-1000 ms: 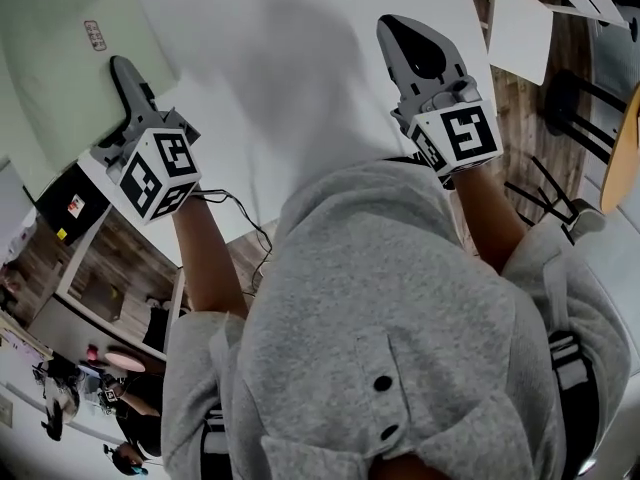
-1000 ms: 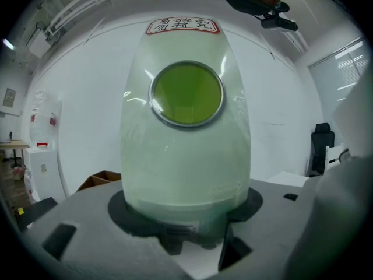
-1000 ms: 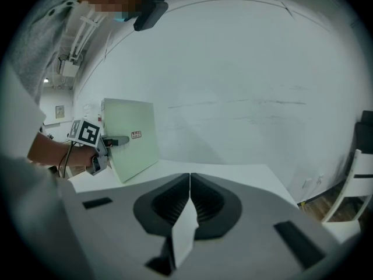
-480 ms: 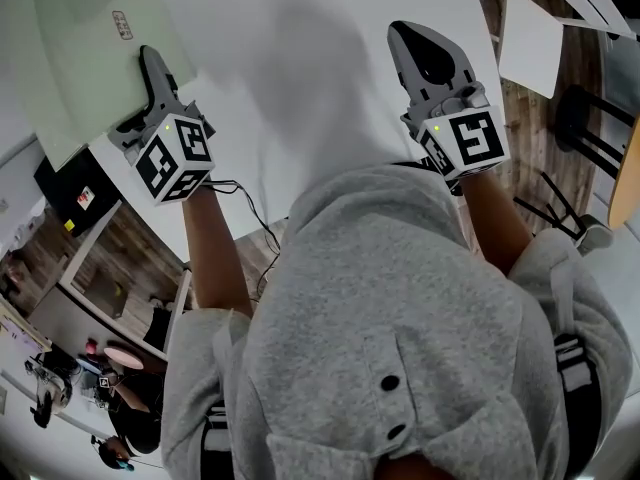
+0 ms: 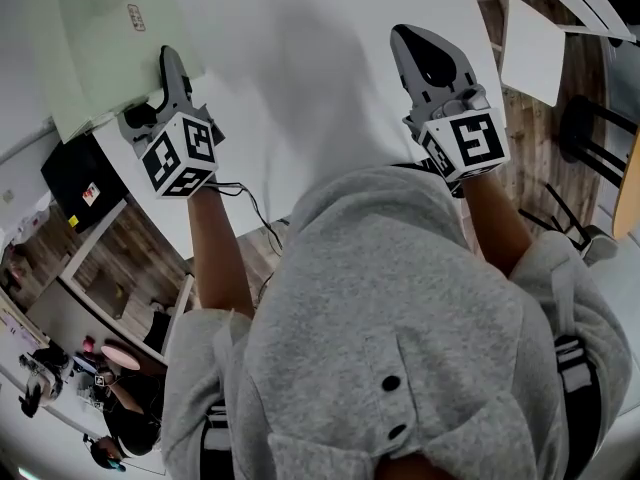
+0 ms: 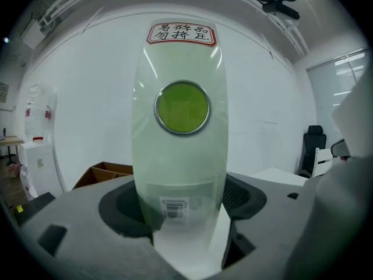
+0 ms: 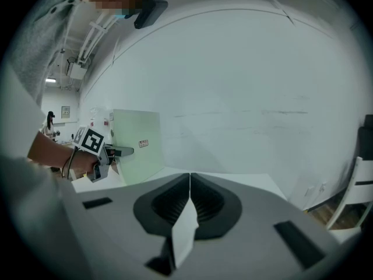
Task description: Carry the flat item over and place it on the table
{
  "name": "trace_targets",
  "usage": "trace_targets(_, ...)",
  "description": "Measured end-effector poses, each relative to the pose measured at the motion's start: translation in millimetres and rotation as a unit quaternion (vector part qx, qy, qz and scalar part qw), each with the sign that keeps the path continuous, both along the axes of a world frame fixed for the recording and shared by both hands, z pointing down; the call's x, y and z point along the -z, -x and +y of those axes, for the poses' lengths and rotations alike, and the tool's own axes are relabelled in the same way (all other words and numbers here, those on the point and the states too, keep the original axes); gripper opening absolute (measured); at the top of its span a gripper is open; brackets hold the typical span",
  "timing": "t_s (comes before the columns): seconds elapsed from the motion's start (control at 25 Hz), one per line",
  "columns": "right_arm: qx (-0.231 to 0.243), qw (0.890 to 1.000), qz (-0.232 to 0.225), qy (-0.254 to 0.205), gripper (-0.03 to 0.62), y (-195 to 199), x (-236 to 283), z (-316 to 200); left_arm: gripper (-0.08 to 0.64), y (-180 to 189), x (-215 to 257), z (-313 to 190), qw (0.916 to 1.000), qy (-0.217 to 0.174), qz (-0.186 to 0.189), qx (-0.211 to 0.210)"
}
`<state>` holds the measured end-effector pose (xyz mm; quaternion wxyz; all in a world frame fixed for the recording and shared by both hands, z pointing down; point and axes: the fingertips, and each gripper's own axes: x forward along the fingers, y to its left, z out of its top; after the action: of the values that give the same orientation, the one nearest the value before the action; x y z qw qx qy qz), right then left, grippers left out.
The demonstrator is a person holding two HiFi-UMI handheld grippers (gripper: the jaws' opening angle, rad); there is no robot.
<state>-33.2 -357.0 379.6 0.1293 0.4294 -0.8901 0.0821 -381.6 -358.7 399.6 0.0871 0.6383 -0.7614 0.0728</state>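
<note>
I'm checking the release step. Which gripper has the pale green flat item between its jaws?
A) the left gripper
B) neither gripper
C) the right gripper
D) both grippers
A: the pale green flat item stands between the jaws of the left gripper, which are opening, while the right gripper has its jaws together on nothing.

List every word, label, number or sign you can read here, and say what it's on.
Red-bordered label, top of the pale green flat item: two rows of Chinese characters, too warped to quote.
Barcode sticker, bottom of that item: digits too small.
Red-and-white sticker on the black box: blurred.
Nothing else readable.
</note>
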Motion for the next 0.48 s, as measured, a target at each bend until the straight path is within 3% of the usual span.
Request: trace_targets(0.48, 0.0, 1.0, 0.003, -0.021, 0.026, -5.7, 12.6, 21.4, 0.341, -6.1, 2.6, 23.6, 0.9999, 0.015, 0.003, 0.0)
